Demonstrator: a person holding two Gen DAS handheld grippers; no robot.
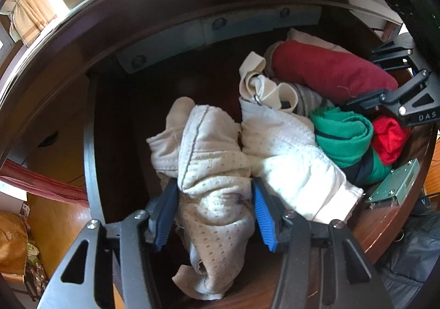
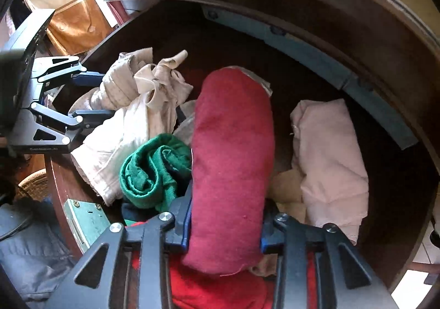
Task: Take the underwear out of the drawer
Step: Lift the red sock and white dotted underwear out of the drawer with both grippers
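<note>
Underwear: left tool (image 1: 213, 207) clamps dotted cream pair (image 1: 214, 171); right tool (image 2: 224, 223) clamps maroon roll (image 2: 231, 149)

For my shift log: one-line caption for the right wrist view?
Right gripper clamps dark red roll in open drawer, beside green garment.

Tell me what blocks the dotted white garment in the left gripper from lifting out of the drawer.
Nothing visible does: the left gripper clamps the dotted white garment, which lies atop the pile with open space above the drawer.
</note>
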